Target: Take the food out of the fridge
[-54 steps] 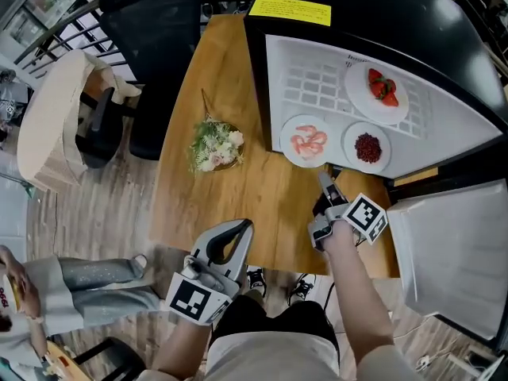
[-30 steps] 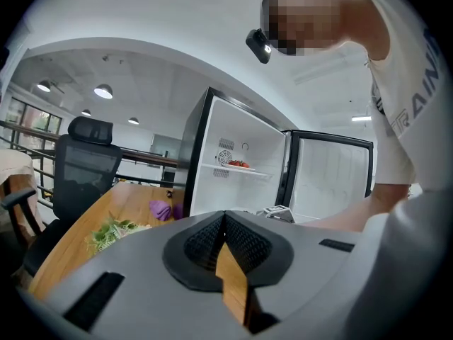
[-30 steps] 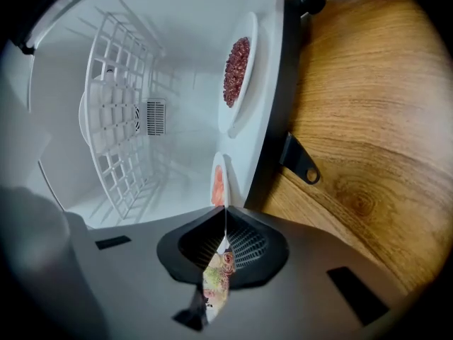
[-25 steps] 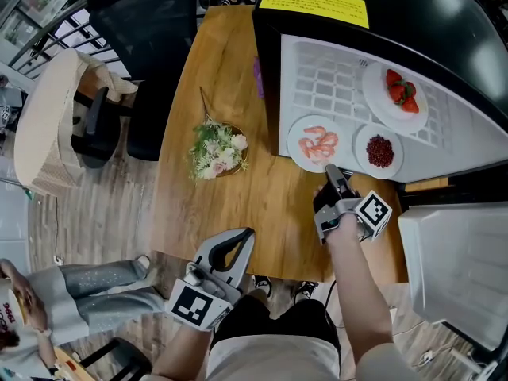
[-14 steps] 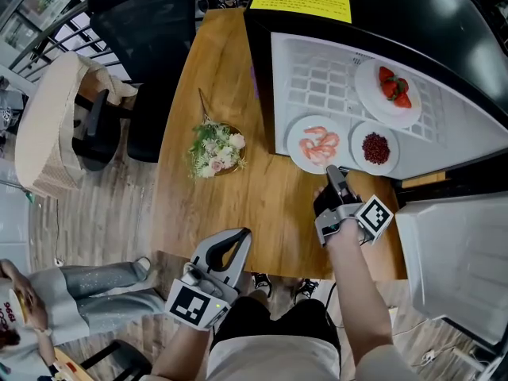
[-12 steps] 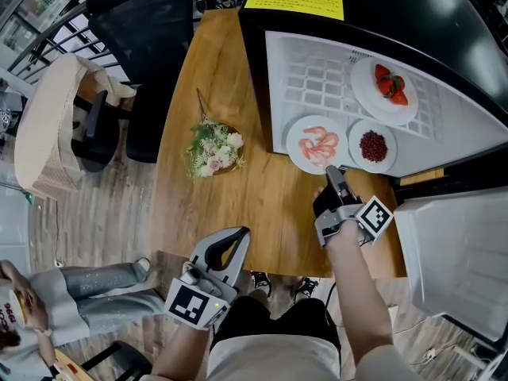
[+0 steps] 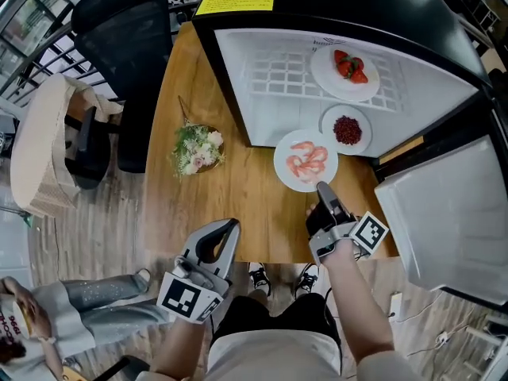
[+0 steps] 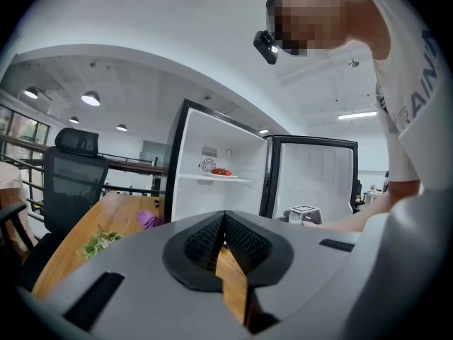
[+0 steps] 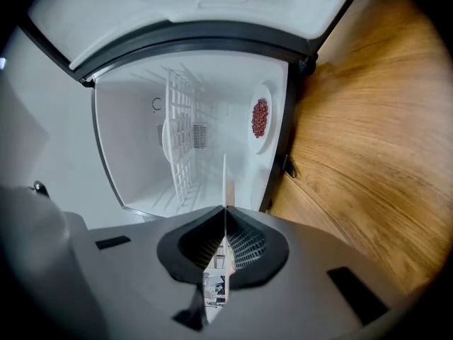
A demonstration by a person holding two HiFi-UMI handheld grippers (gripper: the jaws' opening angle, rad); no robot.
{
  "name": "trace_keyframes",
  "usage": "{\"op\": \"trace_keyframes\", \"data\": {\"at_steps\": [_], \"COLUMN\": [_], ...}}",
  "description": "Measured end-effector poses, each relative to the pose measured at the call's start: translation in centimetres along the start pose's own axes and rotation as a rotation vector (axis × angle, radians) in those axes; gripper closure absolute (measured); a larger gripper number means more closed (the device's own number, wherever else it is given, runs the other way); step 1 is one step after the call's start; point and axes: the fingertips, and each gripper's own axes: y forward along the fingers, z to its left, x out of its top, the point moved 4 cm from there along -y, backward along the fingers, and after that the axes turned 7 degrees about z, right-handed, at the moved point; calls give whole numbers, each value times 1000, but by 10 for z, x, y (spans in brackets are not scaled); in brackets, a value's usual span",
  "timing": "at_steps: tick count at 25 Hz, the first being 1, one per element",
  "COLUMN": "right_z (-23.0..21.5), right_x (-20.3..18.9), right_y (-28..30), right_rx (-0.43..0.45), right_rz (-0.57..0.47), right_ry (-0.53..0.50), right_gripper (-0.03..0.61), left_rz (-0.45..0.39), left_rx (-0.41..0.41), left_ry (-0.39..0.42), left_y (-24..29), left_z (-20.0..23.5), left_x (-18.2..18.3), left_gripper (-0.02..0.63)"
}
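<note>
Head view: wooden table (image 7: 238, 209) bears open fridge (image 7: 270, 101); black chair (image 7: 131, 46) beyond.

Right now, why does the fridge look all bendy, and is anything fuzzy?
Head view: the wide lens bows the fridge edges, all sharp. Left gripper view: round dark corners, ceiling lamps glare, the left tongs look huge. Right gripper view: the wood table curves, and the shrimp plate shows only as a thin edge.
</note>
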Motion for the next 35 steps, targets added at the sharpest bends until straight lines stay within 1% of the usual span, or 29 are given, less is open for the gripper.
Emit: {"op": "trace_keyframes", "data": {"at_steps": [8, 13, 17, 21, 25, 32, 35], "right_z": [16, 9, -7, -25, -48, -92, -105], "right_x": [-20, -31, -30, -27, -19, -12, -8], "right_y": [-76, -129, -170, -211, -240, -264, -265], "right_rx": [26, 34, 25, -4, -29, -14, -14], "right_rz": [10, 37, 51, 20, 0, -37, -53], "right_ry": [-33, -59, -69, -55, -30, 57, 51], "right_gripper": [553, 552, 552, 552, 552, 552, 552], "left_rz": [-18, -20, -13, 10, 25, 59, 69], "left_rx": [-103, -179, -219, -277, -312, -331, -331], "left_ry": [29, 43, 45, 37, 28, 29, 28], "left_y": [15, 31, 45, 59, 72, 82, 85], "left_z": [-46, -81, -108, -136, -160, -182, -185], "left_x": [6, 3, -3, -14, -24, -36, -39], "left_gripper": [604, 604, 604, 604, 604, 604, 604]}}
